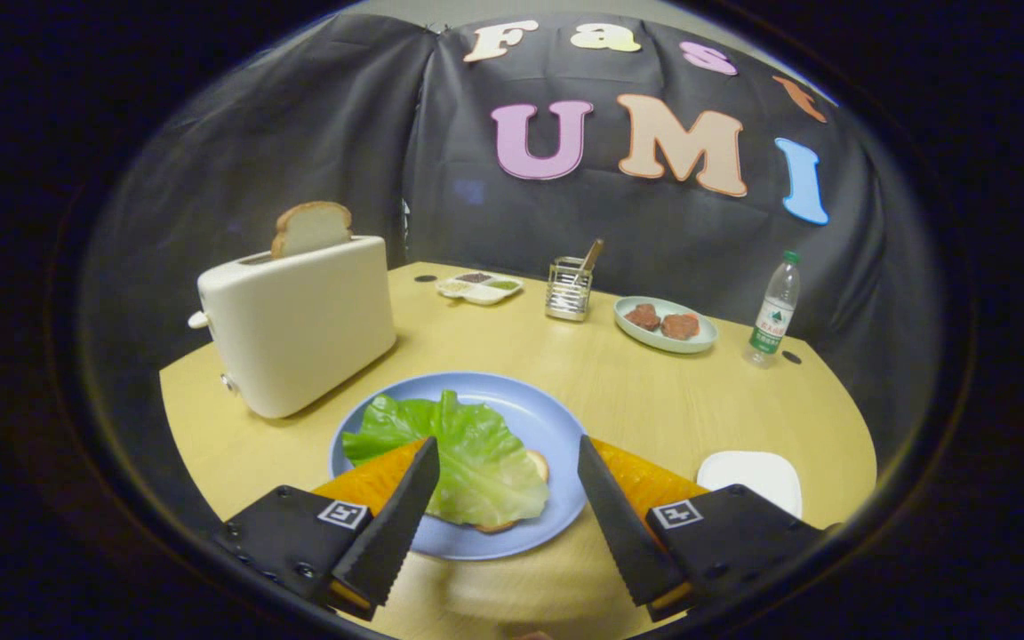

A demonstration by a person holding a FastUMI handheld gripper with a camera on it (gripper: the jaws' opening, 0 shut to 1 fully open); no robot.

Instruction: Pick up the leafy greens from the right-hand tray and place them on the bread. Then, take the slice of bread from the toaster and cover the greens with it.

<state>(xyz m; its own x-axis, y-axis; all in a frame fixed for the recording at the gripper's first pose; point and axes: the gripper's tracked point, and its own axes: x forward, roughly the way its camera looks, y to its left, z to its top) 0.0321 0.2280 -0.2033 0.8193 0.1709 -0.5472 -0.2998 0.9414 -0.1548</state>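
gripper (508, 511): spread wide, holding nothing, over the greens (459, 453)
bread slice (312, 227): upright in the toaster (299, 324), beyond and left of the fingers

Taking the blue plate (556, 427) as the landmark: the gripper (508, 455) hangs over its near edge with its fingers spread wide and nothing between them but the leafy greens (459, 449) lying flat on the bread (537, 464). Left of the plate and close to it stands the toaster (299, 324), tall, with a slice of bread (311, 228) standing up out of its slot. Beyond the plate bare table (619, 382) runs to a utensil holder (569, 289), a sauce dish (479, 286), a meat plate (665, 324) and a bottle (772, 311). Just right of the plate lies a low white tray (752, 476).
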